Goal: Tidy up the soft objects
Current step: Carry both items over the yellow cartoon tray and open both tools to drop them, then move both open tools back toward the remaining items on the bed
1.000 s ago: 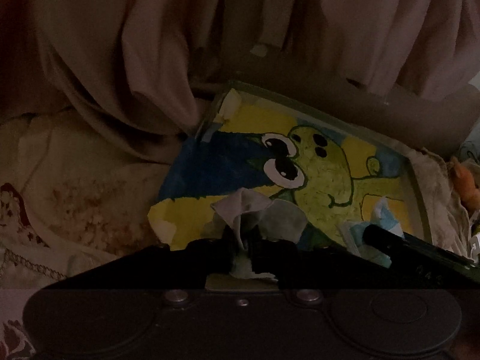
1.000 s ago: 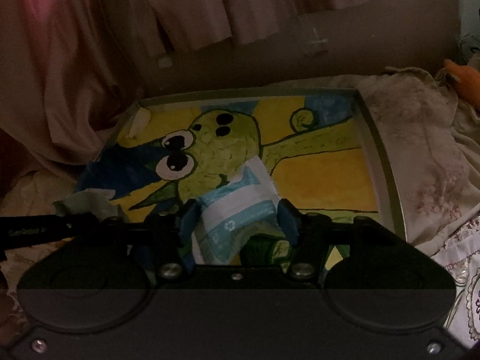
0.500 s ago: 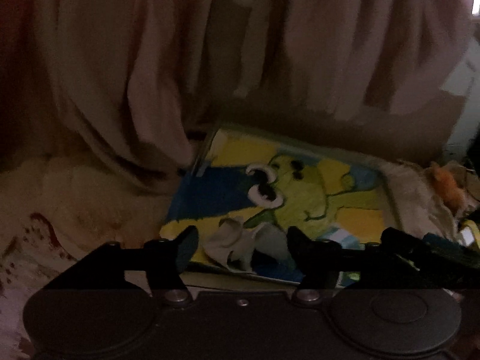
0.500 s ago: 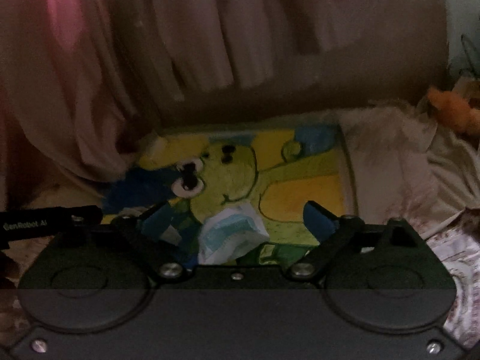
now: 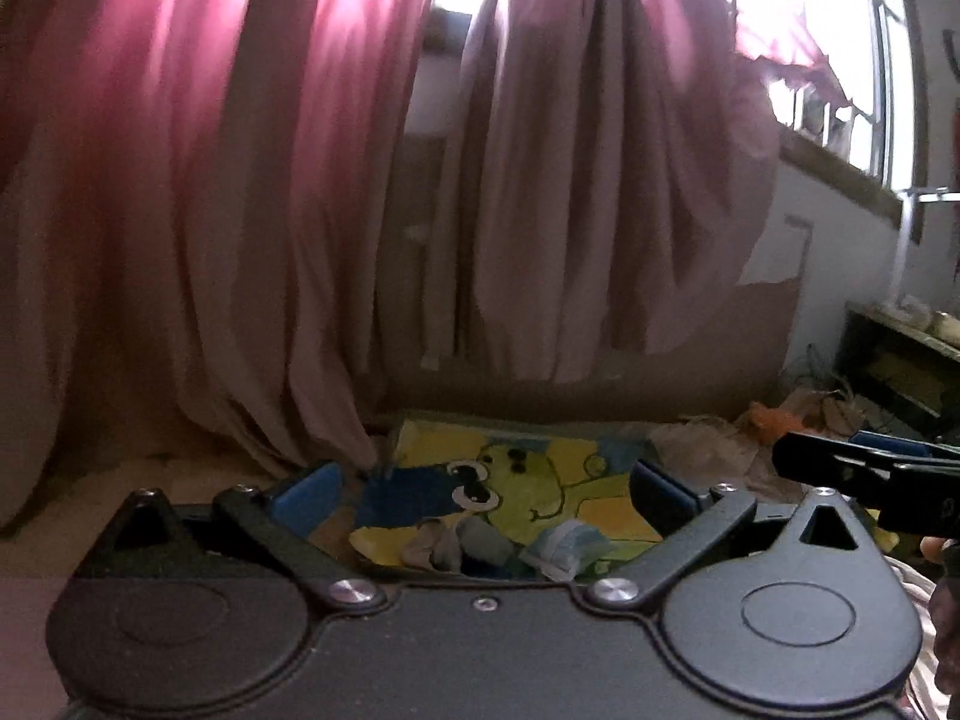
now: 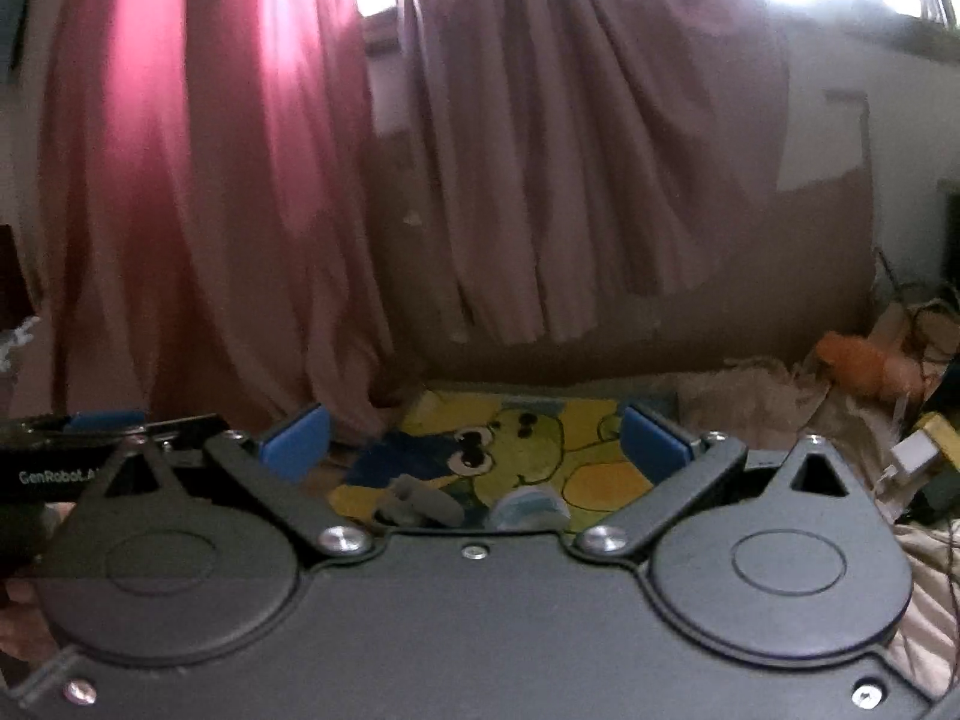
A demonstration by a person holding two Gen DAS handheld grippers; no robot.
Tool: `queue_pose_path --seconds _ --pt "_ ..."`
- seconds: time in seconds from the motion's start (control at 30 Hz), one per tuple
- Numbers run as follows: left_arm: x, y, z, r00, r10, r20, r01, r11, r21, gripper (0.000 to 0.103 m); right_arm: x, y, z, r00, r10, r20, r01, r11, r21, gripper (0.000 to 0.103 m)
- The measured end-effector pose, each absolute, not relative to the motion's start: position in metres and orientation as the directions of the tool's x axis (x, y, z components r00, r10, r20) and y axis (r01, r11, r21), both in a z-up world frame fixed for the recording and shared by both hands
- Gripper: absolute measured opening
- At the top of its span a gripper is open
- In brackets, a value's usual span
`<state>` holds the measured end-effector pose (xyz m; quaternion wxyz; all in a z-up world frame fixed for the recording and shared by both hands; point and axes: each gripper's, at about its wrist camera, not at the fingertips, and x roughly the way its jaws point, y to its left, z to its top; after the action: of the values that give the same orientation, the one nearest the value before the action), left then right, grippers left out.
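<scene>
Far left in both wrist views, a pink curtain (image 5: 198,192) hangs in heavy folds to the surface, glowing red where daylight comes through it. Beside it a duller, greyer curtain (image 5: 600,210) falls across the middle of the room, with a bright gap of window between the two at the top. Beneath them lies a pale, rumpled bedsheet (image 5: 150,474), and on it a flat tray (image 6: 540,405) painted with a green cartoon creature on yellow and blue.

The left gripper (image 5: 480,489) is raised above the tray's near edge, its jaws opening wide with nothing between the blue pads. Below it, on the tray's near side, rests a crumpled grey cloth (image 5: 441,546). Just to its right on the painted surface lies a scrunched blue-and-white wipe (image 5: 567,543), close to the cloth but not clearly touching it. The right gripper (image 6: 474,441) is likewise raised, its jaws opening and empty, with the same two soft pieces showing below it.

Further right, the sheet bunches into brownish folds against a low wall, where an orange plush toy (image 6: 864,363) sits. At the far right, a window (image 5: 840,30) blazes white, and a dark shelf (image 5: 900,360) stands beneath it among blurred clutter.
</scene>
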<state>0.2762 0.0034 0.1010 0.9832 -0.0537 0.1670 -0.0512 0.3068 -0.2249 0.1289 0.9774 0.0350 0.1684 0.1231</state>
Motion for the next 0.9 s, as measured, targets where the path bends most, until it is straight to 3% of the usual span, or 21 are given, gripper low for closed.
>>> queue_pose_path --seconds 0.4,0.63,0.9 --pt "0.139 0.017 0.102 0.959 -0.112 -0.26 0.084 0.99 -0.116 0.102 0.182 -0.227 0.134 0.915 0.285 -0.287 -0.274 0.959 0.078 0.103" --pt "0.077 0.029 0.079 0.95 -0.108 -0.295 0.08 0.991 -0.103 0.102 0.118 -0.218 0.113 0.904 0.292 -0.313 -0.312 0.95 -0.013 0.103" --pt "0.042 0.03 0.038 0.893 -0.137 -0.428 0.106 0.99 -0.095 0.102 0.078 -0.203 0.077 0.87 0.281 -0.404 -0.342 0.936 -0.084 0.103"
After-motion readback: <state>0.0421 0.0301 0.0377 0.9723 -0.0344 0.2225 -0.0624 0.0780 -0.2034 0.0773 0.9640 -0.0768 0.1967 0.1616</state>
